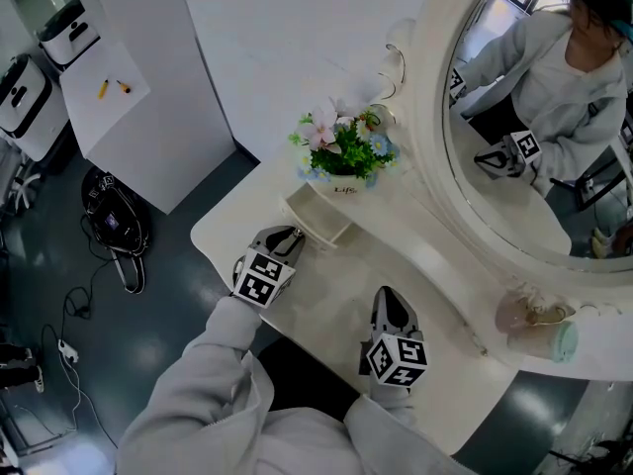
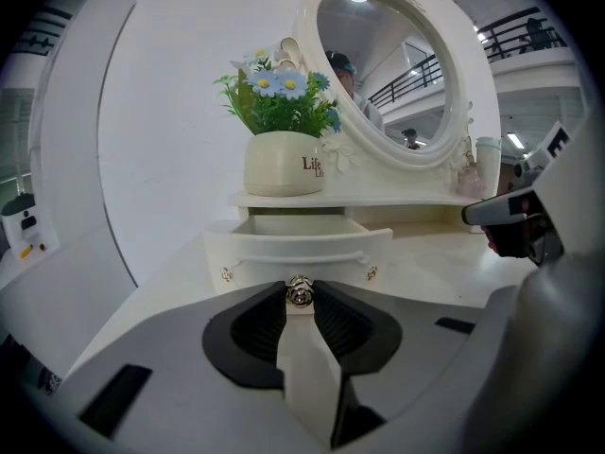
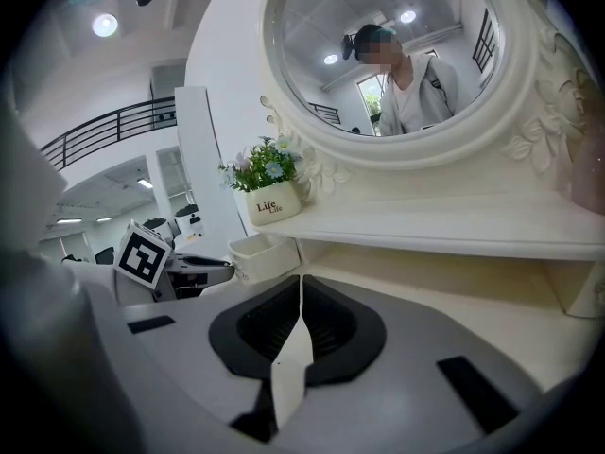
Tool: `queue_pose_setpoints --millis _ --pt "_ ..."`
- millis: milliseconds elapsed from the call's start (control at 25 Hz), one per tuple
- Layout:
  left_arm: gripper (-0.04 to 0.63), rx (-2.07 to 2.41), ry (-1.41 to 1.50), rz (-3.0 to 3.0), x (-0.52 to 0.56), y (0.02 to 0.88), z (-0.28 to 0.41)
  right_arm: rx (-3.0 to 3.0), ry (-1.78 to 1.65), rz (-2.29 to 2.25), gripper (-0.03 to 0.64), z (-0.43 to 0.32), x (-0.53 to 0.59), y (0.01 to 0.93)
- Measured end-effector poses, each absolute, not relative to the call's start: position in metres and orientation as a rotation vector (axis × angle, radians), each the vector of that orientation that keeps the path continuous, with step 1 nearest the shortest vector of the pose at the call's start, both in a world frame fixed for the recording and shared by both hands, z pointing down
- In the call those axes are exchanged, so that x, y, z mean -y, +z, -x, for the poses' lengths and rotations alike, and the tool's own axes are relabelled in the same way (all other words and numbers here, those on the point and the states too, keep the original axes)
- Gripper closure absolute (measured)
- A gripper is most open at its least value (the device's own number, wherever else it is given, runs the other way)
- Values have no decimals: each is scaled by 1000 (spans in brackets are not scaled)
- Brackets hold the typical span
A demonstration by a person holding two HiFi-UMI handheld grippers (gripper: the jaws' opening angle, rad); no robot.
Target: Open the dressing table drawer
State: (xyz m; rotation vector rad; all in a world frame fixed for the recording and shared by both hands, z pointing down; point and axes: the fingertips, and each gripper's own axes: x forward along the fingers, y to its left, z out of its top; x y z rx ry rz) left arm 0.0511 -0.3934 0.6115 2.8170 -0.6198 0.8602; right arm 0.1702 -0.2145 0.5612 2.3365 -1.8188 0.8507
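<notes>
Pinching the drawer knob [image 2: 300, 293] is left gripper [image 2: 301, 300] (right gripper [image 3: 301, 288] closed).

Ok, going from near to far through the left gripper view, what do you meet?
Grey left gripper, shut on the small silver knob → white drawer, pulled out → cream round pot of blue flowers on the shelf → oval white-framed mirror.

Left gripper [image 1: 292, 234] sits mid-frame, nose right up against the front of the small white drawer [image 1: 318, 216], which stands pulled out below the flower pot [image 1: 341, 156]. Right gripper [image 1: 388, 295] lies lower centre over the dressing table [image 1: 326, 300], well clear.
</notes>
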Motion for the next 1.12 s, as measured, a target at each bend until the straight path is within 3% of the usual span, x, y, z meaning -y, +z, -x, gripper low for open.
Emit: queue_pose_setpoints --millis 400,560,600,1120 --pt "488 669 865 -2799 393 614 -52 1825 851 -2342 581 -169 212 561" --pt "340 638 852 -2786 388 614 -53 1824 855 -2354 581 -168 212 560" --pt "328 634 842 -2782 387 613 -53 1823 854 -2359 581 -169 213 560" --pt "313 573 586 -2664 346 576 -30 1829 861 -2390 581 -163 219 556"
